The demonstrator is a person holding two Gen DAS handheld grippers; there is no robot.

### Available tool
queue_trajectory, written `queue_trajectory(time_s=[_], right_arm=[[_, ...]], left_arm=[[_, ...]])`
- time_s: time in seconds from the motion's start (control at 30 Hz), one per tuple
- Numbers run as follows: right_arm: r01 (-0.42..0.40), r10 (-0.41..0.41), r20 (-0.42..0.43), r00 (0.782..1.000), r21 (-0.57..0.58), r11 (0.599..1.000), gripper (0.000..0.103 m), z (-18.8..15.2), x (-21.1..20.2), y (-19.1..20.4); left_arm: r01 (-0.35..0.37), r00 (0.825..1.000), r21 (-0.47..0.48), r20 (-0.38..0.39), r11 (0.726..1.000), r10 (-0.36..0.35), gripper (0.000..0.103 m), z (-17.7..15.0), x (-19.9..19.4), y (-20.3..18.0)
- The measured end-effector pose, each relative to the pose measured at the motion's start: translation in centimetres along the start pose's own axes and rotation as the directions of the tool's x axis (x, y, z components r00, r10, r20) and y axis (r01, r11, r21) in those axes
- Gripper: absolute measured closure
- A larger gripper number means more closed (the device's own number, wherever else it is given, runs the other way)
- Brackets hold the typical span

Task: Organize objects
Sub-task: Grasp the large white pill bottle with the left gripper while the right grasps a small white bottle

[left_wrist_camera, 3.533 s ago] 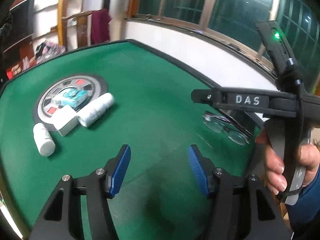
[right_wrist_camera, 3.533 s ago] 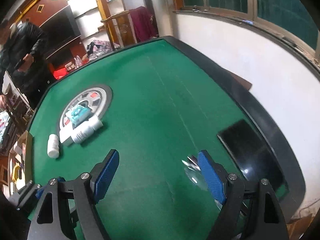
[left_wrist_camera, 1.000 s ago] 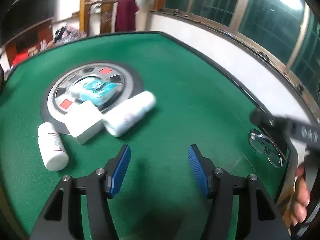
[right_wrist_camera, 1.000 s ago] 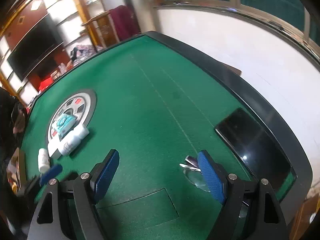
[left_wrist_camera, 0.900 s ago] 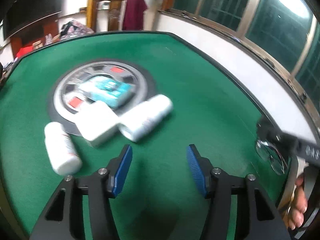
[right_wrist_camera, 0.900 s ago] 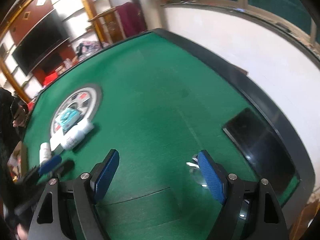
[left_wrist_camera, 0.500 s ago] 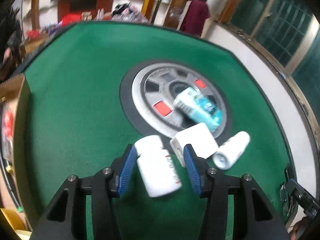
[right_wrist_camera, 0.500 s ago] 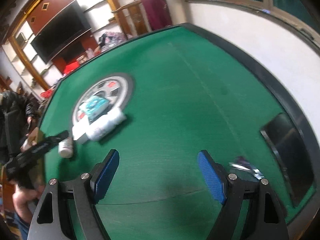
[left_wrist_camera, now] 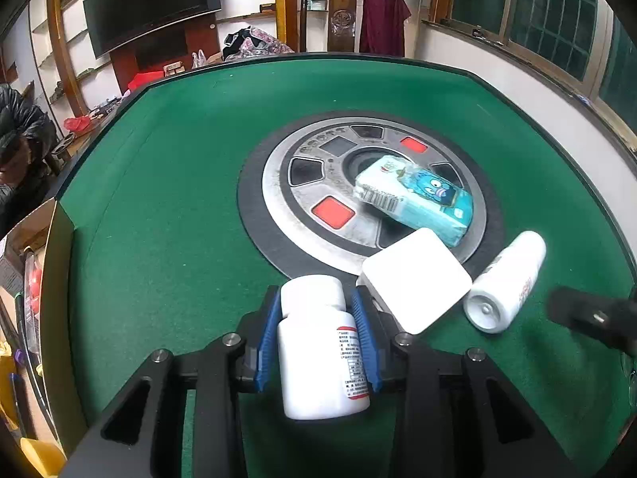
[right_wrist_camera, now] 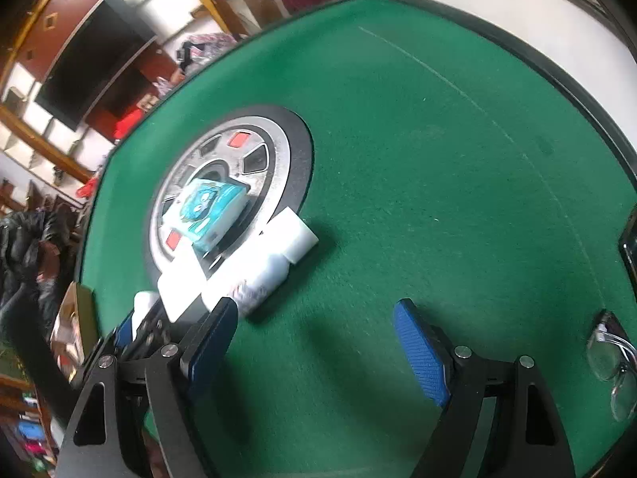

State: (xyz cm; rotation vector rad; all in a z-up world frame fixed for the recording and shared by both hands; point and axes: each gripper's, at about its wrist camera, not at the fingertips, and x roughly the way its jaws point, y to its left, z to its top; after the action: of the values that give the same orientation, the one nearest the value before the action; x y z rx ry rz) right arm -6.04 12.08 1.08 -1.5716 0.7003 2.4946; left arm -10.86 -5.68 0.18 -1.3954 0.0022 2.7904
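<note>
The left claw point(left_wrist_camera: 318, 342) is closing around a small white plastic pill bottle with a printed label point(left_wrist_camera: 320, 358), which lies on its side on the green felt surface point(left_wrist_camera: 167, 207) just in front of the round grey and black centre disc point(left_wrist_camera: 302, 183); the blue ribbed pads point(left_wrist_camera: 267, 342) sit along both flanks of the bottle, at or very near contact. The bottle looks light and rigid, with a smooth rounded wall that could roll or squirt out of a loose pinch (the ribbed pads should help), so taking it across the body just below the cap seems the sound place. Beside it sit a flat white square box with rounded corners point(left_wrist_camera: 416, 285), a second white bottle lying on its side point(left_wrist_camera: 507, 285) and a soft teal tissue packet point(left_wrist_camera: 418, 197) resting on the disc. The right claw point(right_wrist_camera: 314, 342) hangs wide open over bare felt, holding nothing, with clear-lensed spectacles point(right_wrist_camera: 611, 362) near the surface's edge.
</note>
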Motion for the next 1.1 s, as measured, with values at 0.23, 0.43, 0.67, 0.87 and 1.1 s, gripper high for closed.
queue_trajectory(time_s=[0.23, 0.43, 0.67, 0.87, 1.1], right_arm=[[0.093, -0.093, 0.025, 0.995, -0.015, 0.996, 0.019, 1.6, 1.1, 2.9], [0.166, -0.167, 0.003, 0.986, -0.154, 0.974, 0.065, 0.3, 2.6, 5.6], [0.128, -0.128, 0.010, 0.992, -0.148, 0.981, 0.066, -0.2, 1.4, 3.2], [0.106, -0.104, 0.025, 0.994, -0.110, 0.988, 0.066, -1.7, -0.2, 0.4], [0.102, -0.097, 0.072, 0.993, -0.072, 0.992, 0.066, -3.9, -3.6, -3.0]], left_arm=[[-0.007, 1.000, 0.011, 0.005, 1.000, 0.007, 0.068, -0.1, -0.1, -0.2], [-0.005, 1.000, 0.014, 0.003, 1.000, 0.005, 0.068, -0.1, -0.2, -0.4], [0.012, 1.000, 0.017, 0.005, 1.000, -0.013, 0.068, -0.2, -0.5, -0.4], [0.042, 0.999, 0.049, 0.011, 0.998, -0.043, 0.069, -0.6, -0.9, -1.6], [0.102, 0.994, 0.121, 0.026, 0.987, -0.106, 0.069, -1.5, -1.8, -4.3]])
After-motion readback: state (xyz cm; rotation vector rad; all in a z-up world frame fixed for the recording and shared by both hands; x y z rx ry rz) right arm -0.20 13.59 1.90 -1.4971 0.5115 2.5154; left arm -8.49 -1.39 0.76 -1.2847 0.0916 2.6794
